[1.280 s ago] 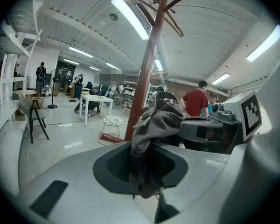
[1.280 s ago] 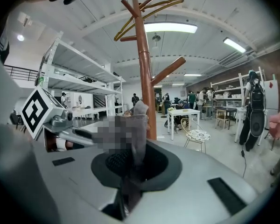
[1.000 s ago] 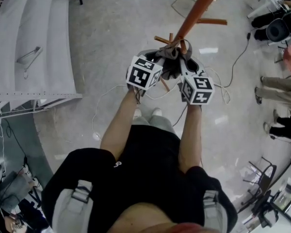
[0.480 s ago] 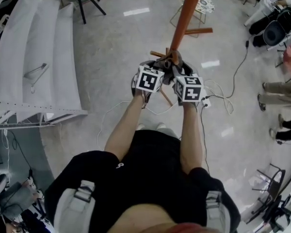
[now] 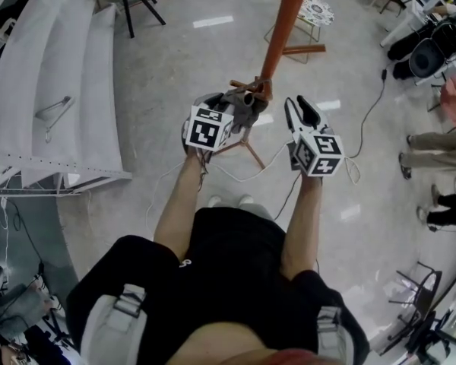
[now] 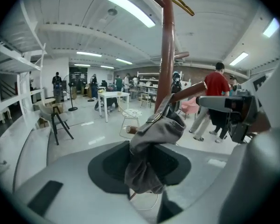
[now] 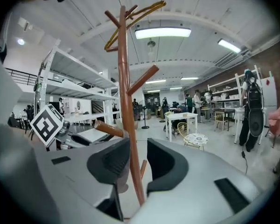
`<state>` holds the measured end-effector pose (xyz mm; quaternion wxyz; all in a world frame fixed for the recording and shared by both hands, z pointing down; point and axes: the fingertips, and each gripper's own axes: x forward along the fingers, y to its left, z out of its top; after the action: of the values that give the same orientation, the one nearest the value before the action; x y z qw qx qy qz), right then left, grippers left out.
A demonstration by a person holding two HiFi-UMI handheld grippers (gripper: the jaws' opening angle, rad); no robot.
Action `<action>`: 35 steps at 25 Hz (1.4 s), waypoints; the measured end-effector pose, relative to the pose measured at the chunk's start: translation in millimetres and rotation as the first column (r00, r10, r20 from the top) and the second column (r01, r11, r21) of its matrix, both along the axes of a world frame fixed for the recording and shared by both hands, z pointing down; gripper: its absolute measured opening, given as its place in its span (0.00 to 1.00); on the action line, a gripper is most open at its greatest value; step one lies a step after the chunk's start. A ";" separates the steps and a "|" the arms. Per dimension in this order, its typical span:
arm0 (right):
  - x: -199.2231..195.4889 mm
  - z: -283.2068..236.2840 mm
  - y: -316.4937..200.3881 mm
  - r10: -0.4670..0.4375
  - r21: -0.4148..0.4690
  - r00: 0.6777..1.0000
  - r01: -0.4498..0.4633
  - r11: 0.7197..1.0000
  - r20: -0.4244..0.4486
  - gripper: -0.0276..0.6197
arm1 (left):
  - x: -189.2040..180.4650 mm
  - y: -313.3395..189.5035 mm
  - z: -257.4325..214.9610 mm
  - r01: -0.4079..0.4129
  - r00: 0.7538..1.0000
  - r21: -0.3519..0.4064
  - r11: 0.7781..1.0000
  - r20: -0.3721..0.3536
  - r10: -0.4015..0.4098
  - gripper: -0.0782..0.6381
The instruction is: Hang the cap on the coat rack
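Observation:
The grey cap [image 5: 244,106] hangs on a short lower peg [image 5: 245,87] of the orange-brown coat rack [image 5: 286,23]. My left gripper [image 5: 226,109] is right at the cap, its jaws opening. In the left gripper view the cap [image 6: 154,136] droops from the peg [image 6: 189,92] into the gap of the left gripper [image 6: 140,166], and the pads do not press on it. My right gripper [image 5: 299,109] stands open and empty to the right of the cap. The right gripper view shows the rack pole [image 7: 127,111] beyond the right gripper [image 7: 139,166].
White shelving [image 5: 57,90] with a wire hanger runs along the left. A wire chair [image 5: 310,12] and the rack's feet [image 5: 247,149] stand beyond the pole. Cables [image 5: 365,116] cross the floor at right, near people [image 5: 433,139]. A white table [image 6: 113,96] stands farther off.
Both grippers have opened and drawn back from the rack. The right one has moved off to the right, clear of the cap. The cap stays hanging on the peg.

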<state>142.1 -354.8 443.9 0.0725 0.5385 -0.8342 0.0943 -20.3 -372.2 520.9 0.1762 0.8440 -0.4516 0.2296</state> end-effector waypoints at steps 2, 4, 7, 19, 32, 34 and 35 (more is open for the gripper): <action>1.5 -13.7 3.5 0.005 0.031 1.000 -0.006 1.000 0.020 0.19 | -0.6 4.7 -3.2 -0.084 0.992 -0.030 0.996 0.093 0.086 0.27; -1.2 -21.5 8.1 -0.005 0.047 1.000 0.004 0.999 0.028 0.18 | -4.4 10.9 -7.2 -0.157 0.967 -0.056 0.986 0.195 0.165 0.28; 1.3 -27.5 14.1 -0.025 0.069 1.000 0.024 0.997 0.011 0.17 | -5.9 21.5 -17.1 -0.175 0.961 -0.049 0.983 0.210 0.181 0.28; -3.5 -152.5 -1.5 -0.029 0.324 0.985 -0.029 0.946 0.173 0.04 | 50.8 10.0 -256.9 0.051 0.880 0.482 0.874 -0.436 0.189 0.11; -5.6 -120.5 31.0 -0.002 0.304 1.000 0.002 0.953 -0.002 0.03 | 53.3 31.5 -222.8 0.131 0.960 0.518 0.845 -0.278 0.021 0.11; -2.5 -119.1 30.3 -0.003 0.303 1.000 0.004 0.953 -0.001 0.03 | 50.9 35.8 -226.8 0.140 0.959 0.553 0.821 -0.281 0.025 0.11; -0.1 -119.3 28.3 -0.005 0.301 1.000 0.005 0.954 -0.001 0.03 | 50.1 34.8 -227.6 0.149 0.962 0.565 0.812 -0.272 0.013 0.11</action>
<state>142.0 -326.6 324.6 -0.0102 0.5411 -0.8402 -0.0340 29.8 -337.3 293.3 -0.0230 0.8634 -0.5024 -0.0398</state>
